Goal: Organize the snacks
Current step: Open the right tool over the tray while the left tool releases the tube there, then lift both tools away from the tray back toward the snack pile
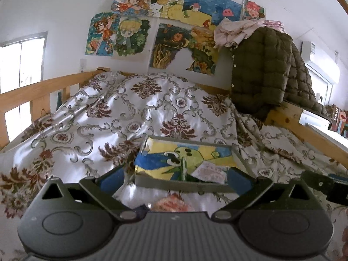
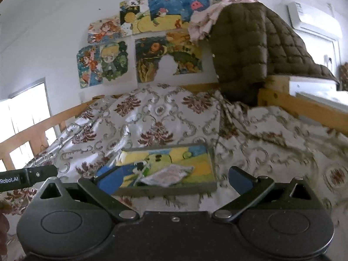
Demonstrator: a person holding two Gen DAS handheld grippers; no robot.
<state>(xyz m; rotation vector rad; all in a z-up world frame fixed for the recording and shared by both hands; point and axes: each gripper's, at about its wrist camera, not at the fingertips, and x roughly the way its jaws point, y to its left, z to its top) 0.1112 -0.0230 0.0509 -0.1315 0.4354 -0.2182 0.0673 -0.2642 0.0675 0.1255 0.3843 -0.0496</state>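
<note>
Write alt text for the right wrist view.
An open, empty right gripper faces a shallow tray with a painted base, holding a pale snack packet, on a floral bedspread. Behind, drawings cover the wall.

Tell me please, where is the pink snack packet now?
In both wrist views, the pink snack packet lies inside the painted tray on the patterned bedspread, right of a green packet.

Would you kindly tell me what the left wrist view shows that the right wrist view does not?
Only the left wrist view shows a pink packet on the bedspread in front of the tray, and colourful boxes at far right. Only the right wrist view shows a black bar printed "Robot.AI" at left. Both show the painted tray holding a pale wrapper, the posters and the olive jacket.
</note>
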